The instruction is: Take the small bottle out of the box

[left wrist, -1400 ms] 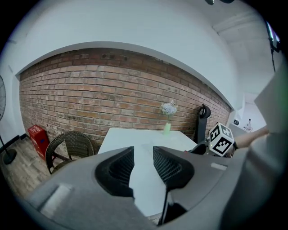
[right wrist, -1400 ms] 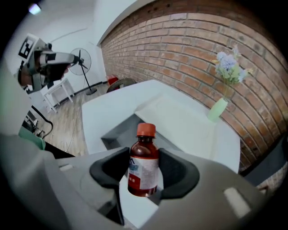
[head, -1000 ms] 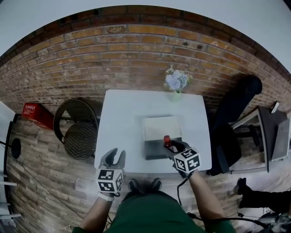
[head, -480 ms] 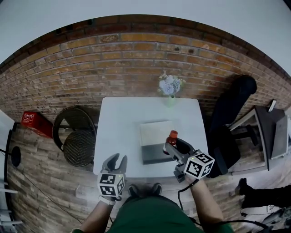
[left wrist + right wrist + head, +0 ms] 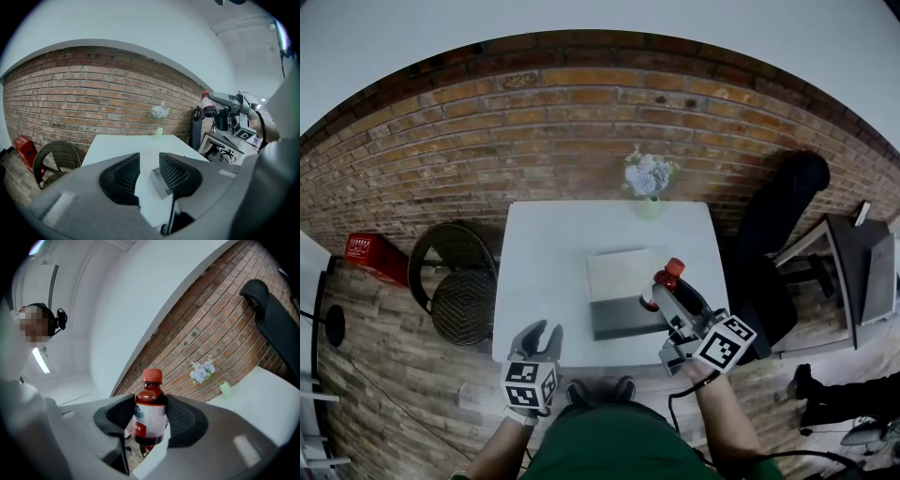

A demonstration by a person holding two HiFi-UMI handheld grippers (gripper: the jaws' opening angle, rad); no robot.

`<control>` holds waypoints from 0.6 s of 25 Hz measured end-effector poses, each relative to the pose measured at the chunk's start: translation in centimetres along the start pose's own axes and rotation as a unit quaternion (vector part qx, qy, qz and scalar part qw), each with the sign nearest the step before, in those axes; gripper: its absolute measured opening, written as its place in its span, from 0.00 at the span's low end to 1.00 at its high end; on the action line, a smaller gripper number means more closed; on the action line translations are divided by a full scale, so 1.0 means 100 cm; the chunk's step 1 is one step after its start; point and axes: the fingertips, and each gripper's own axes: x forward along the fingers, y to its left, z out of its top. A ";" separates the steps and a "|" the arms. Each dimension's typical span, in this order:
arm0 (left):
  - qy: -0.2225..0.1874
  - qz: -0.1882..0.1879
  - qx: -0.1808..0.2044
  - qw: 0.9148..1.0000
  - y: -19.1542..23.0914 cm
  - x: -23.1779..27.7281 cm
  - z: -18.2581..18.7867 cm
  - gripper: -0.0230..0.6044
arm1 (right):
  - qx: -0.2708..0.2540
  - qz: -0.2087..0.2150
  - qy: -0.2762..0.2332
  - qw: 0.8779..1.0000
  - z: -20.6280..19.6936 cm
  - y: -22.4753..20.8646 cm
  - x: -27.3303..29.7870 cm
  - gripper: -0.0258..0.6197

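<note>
**Bottle up and out of the box**

Your small bottle (image 5: 149,404) sits higher than a second ago, clamped upright in your right hand-held gripper (image 5: 666,298), seemingly clear of the box (image 5: 609,319) on the worktop (image 5: 544,253). Extraction looks done. Your left hand-held gripper (image 5: 149,171) hangs empty, jaws apart.

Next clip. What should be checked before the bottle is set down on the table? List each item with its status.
1. Small bottle clamped between the right gripper jaws: ok.
2. Red cap on the bottle: ok; screwed tight: cannot tell.
3. Bottle lifted above the box: ok.
4. Left gripper open, empty, away from the box: ok.
5. Bare table beside the box for set-down: ok.
</note>
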 end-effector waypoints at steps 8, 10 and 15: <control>0.001 0.006 -0.002 1.000 0.000 0.003 0.002 0.25 | 0.060 0.029 -0.048 0.997 0.018 0.001 -0.005 0.37; 0.002 0.008 -0.003 1.000 0.000 0.002 0.001 0.25 | 0.056 0.027 -0.059 0.996 0.022 0.002 -0.008 0.37; 0.001 0.012 -0.003 1.000 0.003 0.000 0.001 0.25 | 0.026 0.027 -0.088 0.995 0.038 0.013 -0.013 0.37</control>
